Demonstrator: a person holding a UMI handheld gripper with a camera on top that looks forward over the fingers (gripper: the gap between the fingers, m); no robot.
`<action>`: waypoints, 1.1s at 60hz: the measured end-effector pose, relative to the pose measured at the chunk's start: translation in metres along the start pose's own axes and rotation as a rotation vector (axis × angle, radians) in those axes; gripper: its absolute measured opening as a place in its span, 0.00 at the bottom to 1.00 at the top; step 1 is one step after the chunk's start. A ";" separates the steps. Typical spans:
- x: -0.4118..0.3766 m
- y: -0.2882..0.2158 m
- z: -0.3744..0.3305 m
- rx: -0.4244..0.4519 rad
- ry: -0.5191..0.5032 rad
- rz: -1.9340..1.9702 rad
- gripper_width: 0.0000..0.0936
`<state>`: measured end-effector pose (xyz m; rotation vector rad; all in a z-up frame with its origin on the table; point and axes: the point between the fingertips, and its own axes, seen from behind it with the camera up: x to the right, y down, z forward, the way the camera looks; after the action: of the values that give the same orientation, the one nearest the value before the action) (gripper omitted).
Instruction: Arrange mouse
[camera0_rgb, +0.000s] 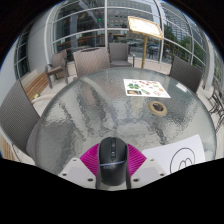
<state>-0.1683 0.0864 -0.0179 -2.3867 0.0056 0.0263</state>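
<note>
A black computer mouse (111, 160) sits between my gripper's (111, 166) two fingers, held above a round glass table (90, 110). The magenta pads (92, 158) press on both of its sides, so the gripper is shut on it. The mouse's scroll wheel faces up and its nose points away from me.
A white mat with a printed outline (183, 158) lies on the table just right of the fingers. A printed sheet (145, 88) and a small ring-shaped object (158, 103) lie farther across. Chairs (118, 52) stand around the far rim, and a lamp (145, 28) rises behind.
</note>
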 end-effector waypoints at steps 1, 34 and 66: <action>0.001 0.000 0.002 -0.005 -0.001 -0.003 0.34; 0.110 -0.217 -0.218 0.370 0.003 -0.124 0.34; 0.204 0.023 -0.072 -0.021 -0.009 -0.078 0.34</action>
<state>0.0367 0.0212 0.0146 -2.4057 -0.0931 0.0004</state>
